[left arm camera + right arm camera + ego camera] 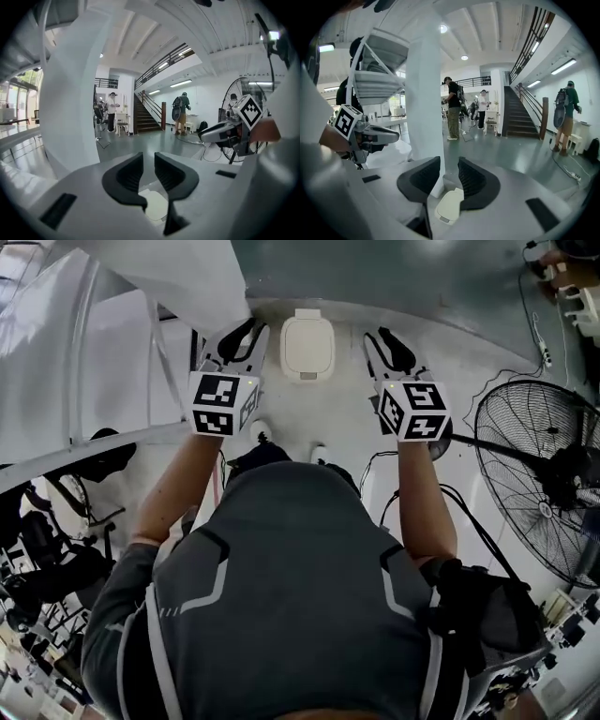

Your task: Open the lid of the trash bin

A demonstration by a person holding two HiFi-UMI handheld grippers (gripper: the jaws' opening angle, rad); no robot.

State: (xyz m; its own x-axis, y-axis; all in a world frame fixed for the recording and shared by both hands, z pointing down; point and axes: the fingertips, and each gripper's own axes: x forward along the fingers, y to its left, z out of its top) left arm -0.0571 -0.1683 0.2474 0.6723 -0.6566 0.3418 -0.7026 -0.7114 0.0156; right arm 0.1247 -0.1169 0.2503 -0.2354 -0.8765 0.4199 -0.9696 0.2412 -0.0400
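Bin sits closed at 12 o'clock. Left gripper at its 9 o'clock and right gripper at its 3 o'clock flank it. Both have jaws slightly apart and empty, likely ready to open it.

This is a large open hall of an industrial or workshop kind, not a home. A smooth grey polished floor runs to a dark straight staircase, which climbs to an upper gallery behind a dark metal railing. Long strip lights hang under a white beamed ceiling. A big black wire-cage pedestal fan stands on the floor. A white power strip lies nearby, and a person wearing a backpack stands about.
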